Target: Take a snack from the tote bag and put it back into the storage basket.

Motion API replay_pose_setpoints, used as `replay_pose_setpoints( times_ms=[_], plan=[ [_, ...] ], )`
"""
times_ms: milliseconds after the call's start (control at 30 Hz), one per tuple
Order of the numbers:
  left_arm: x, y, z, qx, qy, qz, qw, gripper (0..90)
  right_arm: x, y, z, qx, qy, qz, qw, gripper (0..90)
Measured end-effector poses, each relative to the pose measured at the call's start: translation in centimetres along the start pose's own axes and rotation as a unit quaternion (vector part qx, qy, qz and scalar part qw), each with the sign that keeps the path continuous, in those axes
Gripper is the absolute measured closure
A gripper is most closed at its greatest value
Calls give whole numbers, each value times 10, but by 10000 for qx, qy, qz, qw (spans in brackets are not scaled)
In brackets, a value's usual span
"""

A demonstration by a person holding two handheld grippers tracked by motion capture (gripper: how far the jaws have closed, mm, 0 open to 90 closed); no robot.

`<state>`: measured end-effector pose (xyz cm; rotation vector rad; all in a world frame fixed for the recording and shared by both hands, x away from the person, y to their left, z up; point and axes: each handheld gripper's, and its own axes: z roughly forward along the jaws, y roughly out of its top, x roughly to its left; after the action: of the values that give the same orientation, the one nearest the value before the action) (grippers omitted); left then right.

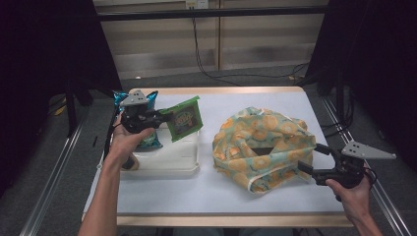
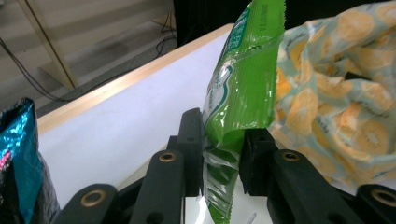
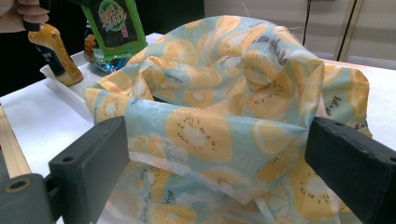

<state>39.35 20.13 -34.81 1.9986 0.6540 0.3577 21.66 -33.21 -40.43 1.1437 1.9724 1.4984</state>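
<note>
Overhead, left hand-held gripper [image 1: 164,117] clamped on green snack packet [image 1: 185,118], right hand-held gripper [image 1: 314,160] jaws apart at fruit-print bag [image 1: 263,145], white counter [image 1: 206,189].

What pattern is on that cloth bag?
Orange citrus slices on pale blue-green; the bag shows best in the right gripper view.

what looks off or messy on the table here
Nothing is spilled or torn. The fruit-print bag sits slumped and crumpled rather than standing open, its mouth a small gap. The green snack packet hangs tilted in the left gripper, above the white tray.
</note>
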Motion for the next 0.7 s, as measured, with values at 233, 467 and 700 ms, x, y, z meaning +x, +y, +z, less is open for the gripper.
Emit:
replay_pose_setpoints(
  times_ms=[233, 467, 700],
  plan=[
    [7, -10, 5, 119, 113, -118, 9998, 735, 0, 1, -1, -29, -19, 19, 10000, 63],
    [7, -11, 15, 425, 188, -164, 9988, 734, 0, 0, 0, 4, 1, -28, 10000, 63],
    [15, -10, 20, 580, 376, -353, 9970, 733, 0, 0, 0, -4, 27, -35, 10000, 64]
  ],
)
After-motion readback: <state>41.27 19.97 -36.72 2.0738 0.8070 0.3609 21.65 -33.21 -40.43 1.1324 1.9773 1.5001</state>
